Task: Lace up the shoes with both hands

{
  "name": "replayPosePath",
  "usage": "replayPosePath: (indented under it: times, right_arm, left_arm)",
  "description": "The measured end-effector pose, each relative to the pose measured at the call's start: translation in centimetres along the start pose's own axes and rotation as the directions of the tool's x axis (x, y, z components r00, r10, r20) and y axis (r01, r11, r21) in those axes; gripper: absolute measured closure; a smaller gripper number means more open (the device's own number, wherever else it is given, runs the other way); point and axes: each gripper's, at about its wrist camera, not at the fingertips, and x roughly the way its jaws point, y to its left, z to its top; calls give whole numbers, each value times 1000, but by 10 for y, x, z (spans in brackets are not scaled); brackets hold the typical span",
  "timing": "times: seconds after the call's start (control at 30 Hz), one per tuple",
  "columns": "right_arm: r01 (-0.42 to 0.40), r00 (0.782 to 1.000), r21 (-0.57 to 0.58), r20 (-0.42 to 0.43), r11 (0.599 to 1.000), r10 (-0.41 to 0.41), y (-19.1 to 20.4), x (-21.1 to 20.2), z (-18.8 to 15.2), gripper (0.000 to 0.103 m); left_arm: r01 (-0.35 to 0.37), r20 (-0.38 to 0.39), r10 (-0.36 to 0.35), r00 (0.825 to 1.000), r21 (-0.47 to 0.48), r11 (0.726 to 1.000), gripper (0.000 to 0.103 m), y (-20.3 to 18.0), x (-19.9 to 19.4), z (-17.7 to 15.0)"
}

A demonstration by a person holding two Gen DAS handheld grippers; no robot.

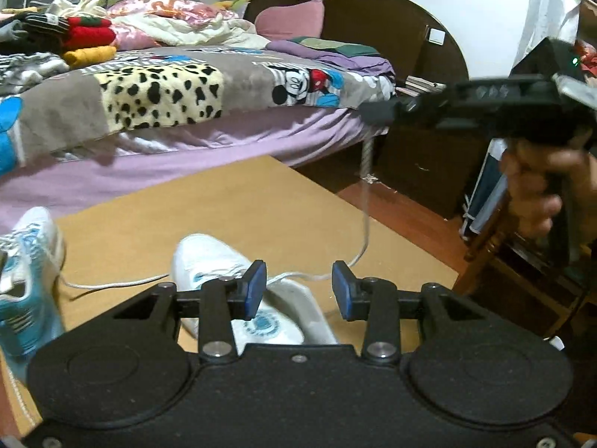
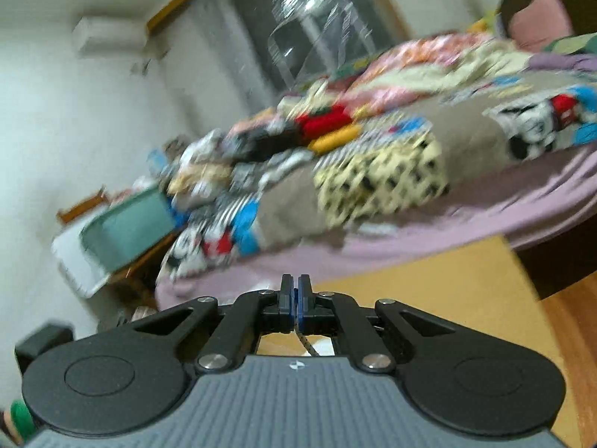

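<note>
Below left gripper (image 1: 299, 287), jaws spread, empty: two white-blue shoes (image 1: 238, 283) | right gripper (image 2: 297, 304) pinching one white lace (image 1: 367, 201), taut

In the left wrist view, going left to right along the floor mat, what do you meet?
Blue-and-white shoe → white shoe between the left gripper's open fingers → lace rising to the right gripper → hand.

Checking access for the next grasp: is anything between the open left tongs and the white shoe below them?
Nothing visible does. The left tongs hang open directly over the white shoe, with only the shoe's own lace running off up to the right tongs, which pinch it.
</note>
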Motion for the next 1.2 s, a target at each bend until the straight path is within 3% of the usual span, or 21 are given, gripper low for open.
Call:
replayPosePath:
  times: [0.23, 0.4, 0.7, 1.03, 1.2]
  right_arm:
    - [-114, 985, 130, -117, 985, 129, -8, 28, -22, 99]
    - [-157, 974, 216, -125, 964, 187, -13, 32, -29, 99]
    - [-166, 962, 171, -189, 971, 198, 0, 44, -37, 99]
    - [-186, 955, 186, -197, 965, 223, 1, 48, -37, 99]
    - [-186, 958, 185, -184, 965, 220, 0, 44, -32, 95]
  left_arm:
    - [83, 42, -80, 996, -72, 994, 67, 5, 6, 8]
    - [134, 63, -128, 990, -93, 987, 68, 8, 5, 12]
    - [148, 46, -144, 988, -85, 985, 84, 12, 7, 10]
    - [150, 60, -144, 988, -100, 984, 101, 16, 9, 6]
    - [156, 104, -135, 985, -232, 960, 101, 34, 10, 3]
